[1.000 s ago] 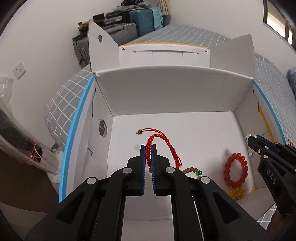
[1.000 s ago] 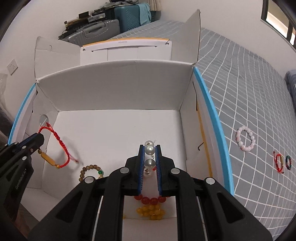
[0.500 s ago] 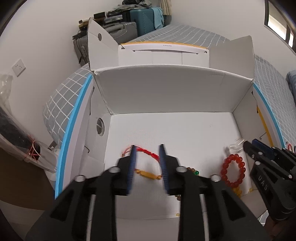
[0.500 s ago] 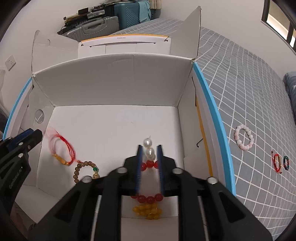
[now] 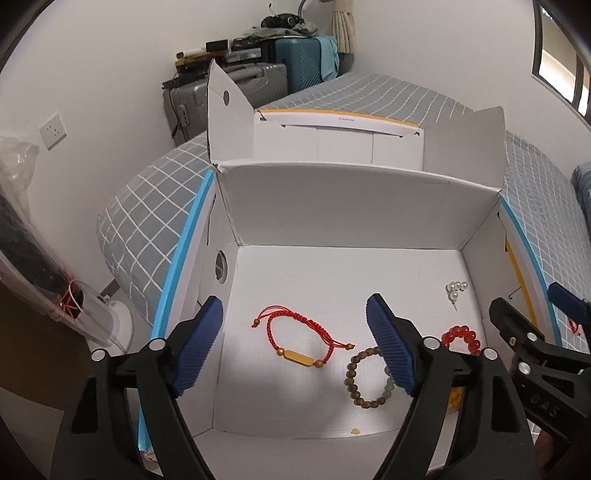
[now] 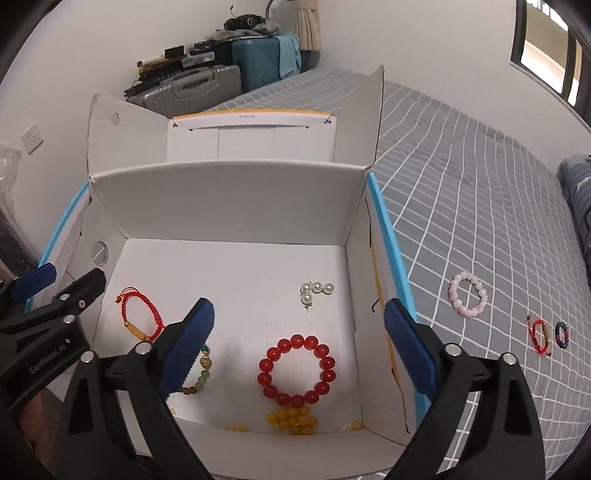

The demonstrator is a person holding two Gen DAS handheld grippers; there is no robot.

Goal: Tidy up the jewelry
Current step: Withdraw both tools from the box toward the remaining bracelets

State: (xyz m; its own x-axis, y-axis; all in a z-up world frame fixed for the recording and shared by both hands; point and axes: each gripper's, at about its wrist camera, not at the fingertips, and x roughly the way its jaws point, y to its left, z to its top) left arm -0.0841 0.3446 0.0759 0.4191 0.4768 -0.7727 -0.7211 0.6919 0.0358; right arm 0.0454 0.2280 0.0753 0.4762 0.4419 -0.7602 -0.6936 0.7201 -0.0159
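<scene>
While both tools hang with jaws just sprung wide and nothing between them, left tool (image 5: 295, 343) and right tool (image 6: 299, 339), the white box (image 6: 229, 206) holds five pieces: red bead bracelet (image 6: 295, 369), red cord bracelet (image 5: 303, 339), brown bead bracelet (image 5: 365, 380), pearl piece (image 6: 314, 291), and seemingly yellow beads (image 6: 291, 421). Three bracelets remain on the bed (image 6: 480, 184).

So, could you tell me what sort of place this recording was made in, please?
Most likely a bedroom at home: the white box sits on a bed with a grey checked cover, suitcases are stacked against the far wall, and a curtain hangs behind them.
</scene>
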